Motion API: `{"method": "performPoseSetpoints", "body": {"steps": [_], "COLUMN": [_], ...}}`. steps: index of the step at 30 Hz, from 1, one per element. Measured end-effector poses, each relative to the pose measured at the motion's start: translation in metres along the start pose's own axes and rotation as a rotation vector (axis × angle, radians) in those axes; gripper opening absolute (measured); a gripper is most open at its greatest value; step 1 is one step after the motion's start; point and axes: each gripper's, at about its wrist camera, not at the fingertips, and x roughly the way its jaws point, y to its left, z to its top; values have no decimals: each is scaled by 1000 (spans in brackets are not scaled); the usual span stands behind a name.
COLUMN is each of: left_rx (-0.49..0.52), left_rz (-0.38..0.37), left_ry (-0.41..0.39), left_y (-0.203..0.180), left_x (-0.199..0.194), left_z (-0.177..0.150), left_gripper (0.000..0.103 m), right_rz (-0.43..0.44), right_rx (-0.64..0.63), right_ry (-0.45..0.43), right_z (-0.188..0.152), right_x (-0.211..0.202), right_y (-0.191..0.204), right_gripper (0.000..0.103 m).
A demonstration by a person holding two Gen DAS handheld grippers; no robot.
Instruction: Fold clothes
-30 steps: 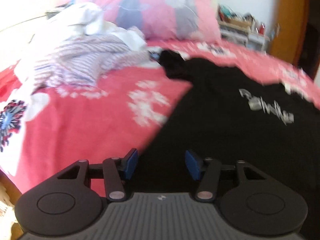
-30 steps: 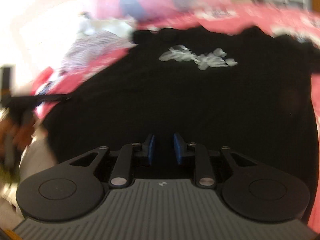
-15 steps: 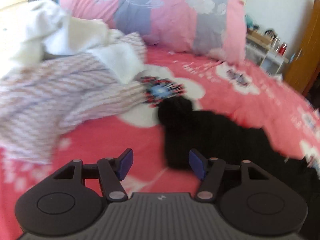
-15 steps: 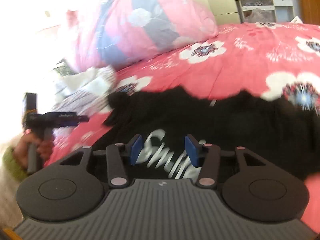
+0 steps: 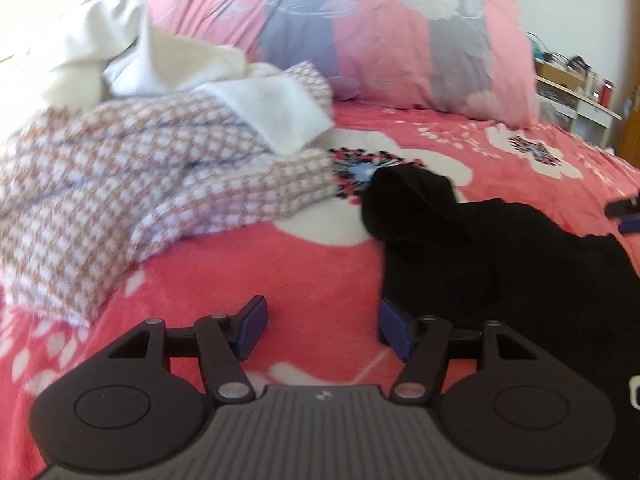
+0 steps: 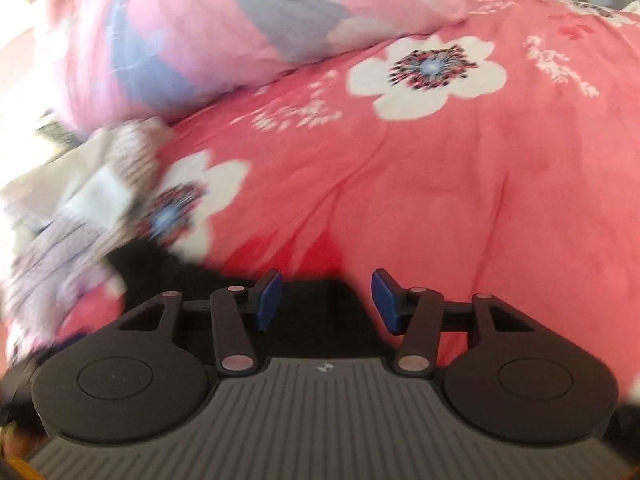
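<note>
Left gripper [image 5: 320, 330] jaws spread, empty, beside black cotton garment [image 5: 500, 256] on red floral bedspread [image 5: 248, 264]. Right gripper [image 6: 326, 300] jaws spread, empty, above that garment's edge.

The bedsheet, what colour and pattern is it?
The bedsheet is coral pink with white flowers, best seen from the right wrist.

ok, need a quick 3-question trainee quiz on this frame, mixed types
1. True or false: the left gripper has its jaws clamped on the black T-shirt.
2. Multiple choice: what lies on top of the checked garment? A) a white cloth B) a blue towel C) a pair of jeans
3. Fill in: behind the clothes, a large ____ rests on the red floral bedspread.

Key: 1 false, the jaws stand apart with only bedspread between them; 2 A, the white cloth; 3 pillow.
</note>
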Motion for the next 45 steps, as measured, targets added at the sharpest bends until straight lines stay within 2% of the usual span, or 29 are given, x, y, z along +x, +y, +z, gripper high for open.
{"method": "performPoseSetpoints", "body": {"steps": [2,4,9,12,13,14,15,18,21,23,28,32,35,37,38,40,43,45], "left_rx": [-16,-30,-33,-34,-36,-38,-40,-47,-54,-53,-41,-35,-35,-35,-36,-35,-35,-35], "left_rz": [13,24,25,25,24,22,22,24,26,29,38,42,42,42,42,43,42,42], "left_ry": [-7,-12,-18,-21,-21,-22,-22,-24,-26,-26,-29,-31,-31,-30,-30,-30,-30,-30], "left_y": [2,5,6,6,6,7,7,8,9,9,7,7,7,7,7,7,7,7], "left_x": [0,0,0,0,0,0,0,0,0,0,1,1,1,1,1,1,1,1], "left_z": [-1,-1,-2,-3,-3,-3,-3,-3,-3,-3,-4,-5,-5,-5,-5,-4,-4,-4], "left_gripper": [63,63,63,63,63,63,63,63,63,63,63,63,63,63,63,63,63,63], "right_rz": [48,114,118,103,105,115,135,139,112,88,15,16,25,65,76,78,93,139], "right_rx": [-51,-130,-349,-414,-426,-431,-425,-483,-491,-468,-439,-303,-171,-100,-88,-99,-154,-174], "right_ry": [5,53,170,205,202,203,210,153,45,5,25,-29,-77,-62,-45,-16,66,130], "right_z": [13,23,20,12,10,10,10,8,12,14,3,13,28,33,31,24,0,-18], "right_x": [15,31,77,96,96,96,94,84,76,81,112,107,76,50,36,10,-9,-7], "right_y": [10,28,70,79,80,81,81,91,97,95,80,60,34,16,10,2,1,2], "right_gripper": [49,49,49,47,36,7,0,0,0,0,0,2,5,9,17,20,20,18]}}
